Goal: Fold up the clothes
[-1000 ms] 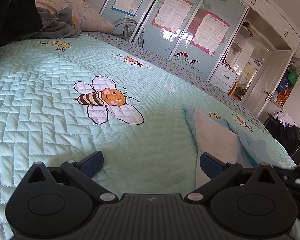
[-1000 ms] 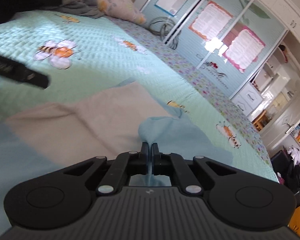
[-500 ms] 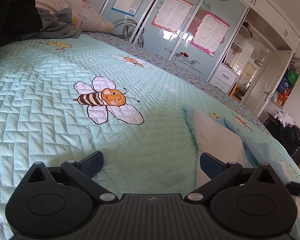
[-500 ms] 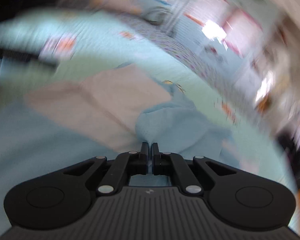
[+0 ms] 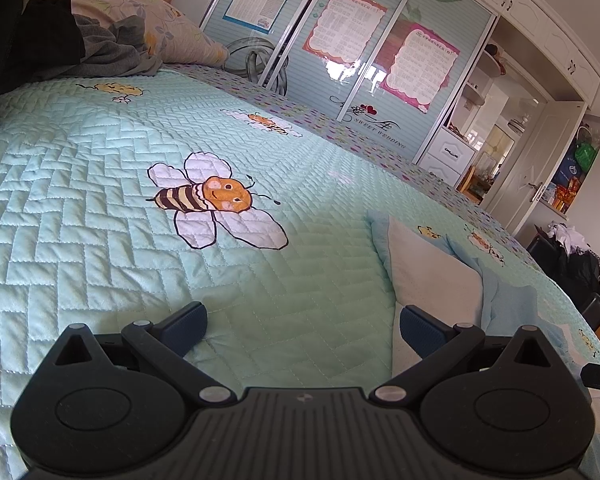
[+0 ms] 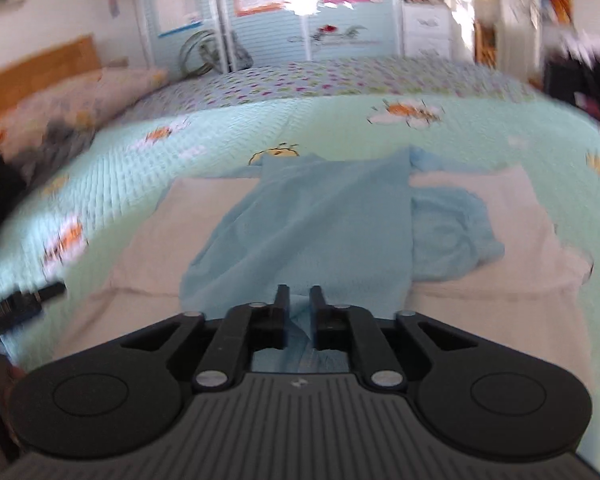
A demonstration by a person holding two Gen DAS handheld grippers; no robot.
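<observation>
On the quilted bedspread [image 5: 100,240], the right gripper [image 6: 299,300] has swung round and its fingers, pinched shut a second ago, now stand slightly parted around the blue sleeve [image 6: 320,224] folded over the garment [image 6: 500,280]. Left gripper [image 5: 302,322] stays wide open, empty, over bare quilt beside the garment's edge.

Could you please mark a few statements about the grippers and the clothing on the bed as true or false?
1. The left gripper is wide open and holds nothing. True.
2. The right gripper is clamped fully shut. False: its fingers stand slightly apart, with the light blue sleeve lying between them.
3. The light blue sleeve lies folded across the white body of the garment. True.
4. The bedspread is plain, without pictures. False: it carries cartoon bees.
5. A pillow lies at the headboard. True.
</observation>
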